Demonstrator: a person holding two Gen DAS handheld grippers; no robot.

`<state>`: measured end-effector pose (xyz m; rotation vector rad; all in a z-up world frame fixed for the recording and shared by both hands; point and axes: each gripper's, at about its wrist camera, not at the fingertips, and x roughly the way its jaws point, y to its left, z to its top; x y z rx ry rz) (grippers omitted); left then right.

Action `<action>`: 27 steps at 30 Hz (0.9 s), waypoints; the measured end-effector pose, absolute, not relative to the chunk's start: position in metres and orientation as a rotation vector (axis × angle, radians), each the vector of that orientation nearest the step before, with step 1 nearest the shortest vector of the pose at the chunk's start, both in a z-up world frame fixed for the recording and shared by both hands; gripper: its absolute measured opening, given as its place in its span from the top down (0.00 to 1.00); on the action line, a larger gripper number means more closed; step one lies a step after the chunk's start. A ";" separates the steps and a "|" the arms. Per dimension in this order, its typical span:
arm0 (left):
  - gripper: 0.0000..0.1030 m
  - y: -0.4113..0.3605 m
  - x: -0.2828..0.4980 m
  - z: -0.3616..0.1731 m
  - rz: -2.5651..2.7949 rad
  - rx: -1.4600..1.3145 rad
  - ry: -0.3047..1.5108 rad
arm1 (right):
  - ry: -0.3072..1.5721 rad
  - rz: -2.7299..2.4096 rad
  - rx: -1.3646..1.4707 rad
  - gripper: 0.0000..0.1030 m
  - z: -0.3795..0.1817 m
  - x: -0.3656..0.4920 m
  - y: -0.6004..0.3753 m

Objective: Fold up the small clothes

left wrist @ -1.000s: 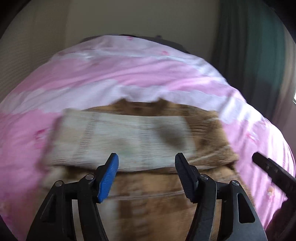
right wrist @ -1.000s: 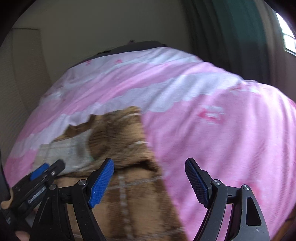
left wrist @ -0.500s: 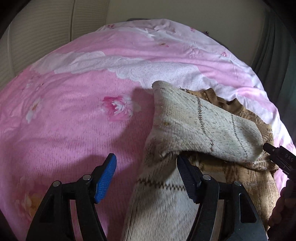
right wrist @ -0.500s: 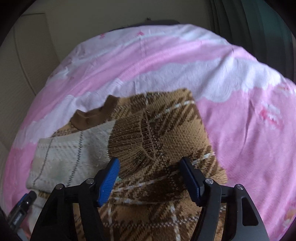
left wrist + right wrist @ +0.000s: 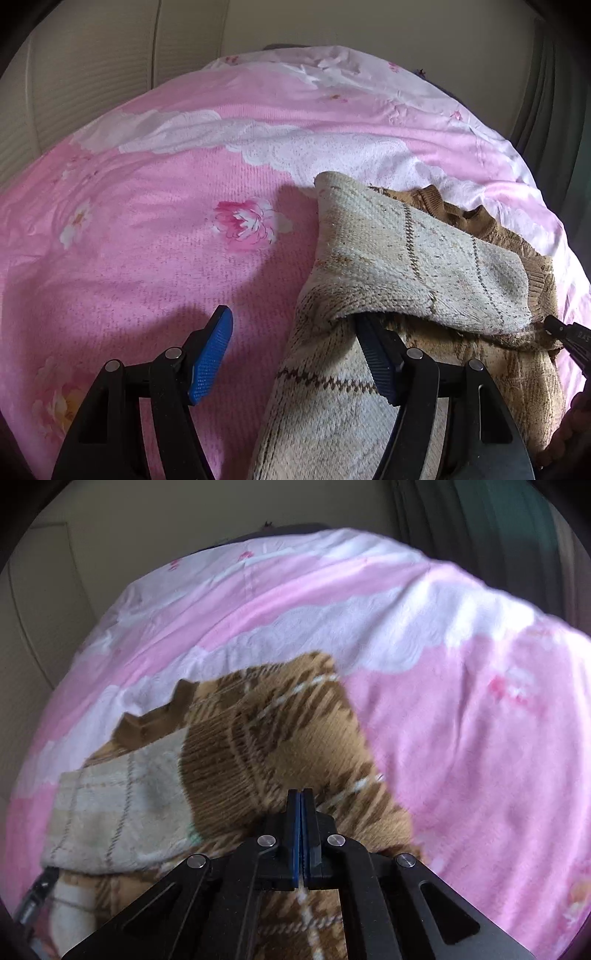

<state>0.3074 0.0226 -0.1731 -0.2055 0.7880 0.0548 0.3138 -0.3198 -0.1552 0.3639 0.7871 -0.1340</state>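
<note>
closest in the left wrist view, the left gripper (image 5: 295, 354) is seen with its jaws spread wide and nothing clamped between them; its blue-padded finger (image 5: 210, 360) is held over bare bedding, while the other finger is tucked under the edge of a folded-over cream sleeve (image 5: 413, 258) of the small knitted sweater (image 5: 332, 417). closest in the right wrist view, the right gripper (image 5: 301, 830) is seen with its jaws pressed fully together, pad against pad; brown checked knit is bunched right at the tips, but whether any fabric is actually pinched between the pads cannot be told, since the frame is blurred there. the sweater (image 5: 280, 738) is laid on a pink floral bedspread (image 5: 147, 240), its brown plaid side facing up in the right wrist view and its pale reverse side shown in the left wrist view. the cream sleeve (image 5: 118, 805) is folded across the body of the garment, and a brown sleeve with a ribbed cuff (image 5: 218, 771) is folded in from the opposite side, overlapping the cream one. the tip of the right gripper (image 5: 569, 336) is seen at the right edge of the left wrist view, beside the cream cuff. farther off, the brown collar (image 5: 447, 210) is seen lying towards a white lace-patterned band (image 5: 295, 147) of the bedspread. beyond the bed, a beige wall (image 5: 332, 22) and a dark green curtain (image 5: 498, 513) are visible.
</note>
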 end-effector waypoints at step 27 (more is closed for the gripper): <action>0.35 0.028 0.119 -0.167 0.005 -0.151 0.716 | 0.640 -0.284 0.206 0.34 -0.126 0.072 -0.307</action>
